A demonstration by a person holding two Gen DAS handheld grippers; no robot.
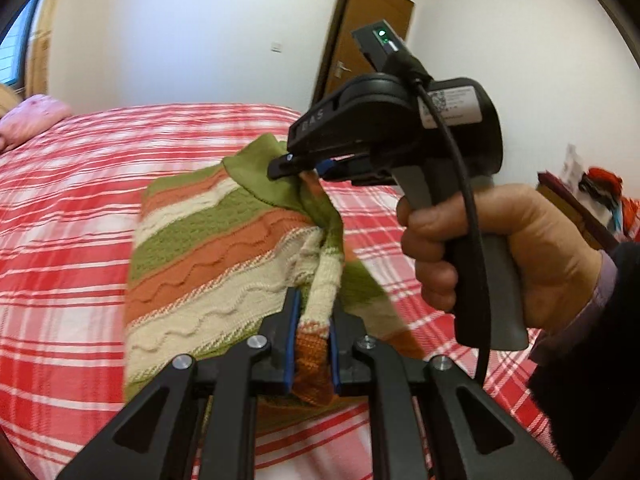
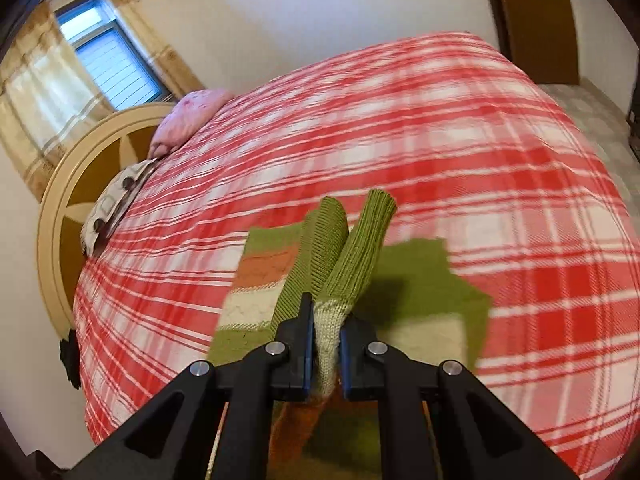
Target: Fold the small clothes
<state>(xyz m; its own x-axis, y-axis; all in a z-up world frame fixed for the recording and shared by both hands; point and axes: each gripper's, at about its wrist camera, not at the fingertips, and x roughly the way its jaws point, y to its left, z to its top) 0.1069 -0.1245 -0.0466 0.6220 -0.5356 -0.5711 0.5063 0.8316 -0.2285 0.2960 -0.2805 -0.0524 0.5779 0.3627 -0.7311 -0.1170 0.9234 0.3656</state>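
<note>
Both grippers, left gripper (image 1: 313,312), right gripper (image 2: 326,322), pinching striped sweater (image 1: 208,248)

Your sweater (image 1: 224,248) is chunky knit wool, matt and rough, with raised wavy cable ridges; its green cuff (image 2: 372,240) is finer ribbed knit. Under the sweater, the bedspread (image 1: 68,208) is flat woven plaid cloth, matt. Your left gripper (image 1: 314,312) is matt black plastic with blue rubbery pads (image 1: 293,332) and shiny metal bolts (image 1: 182,361); your right gripper (image 2: 326,320) has the same finish. Beyond the sweater, the door (image 1: 370,36) is smooth semi-gloss wood. Headboard (image 2: 76,184) at the bedspread's end: glossy painted wood.
</note>
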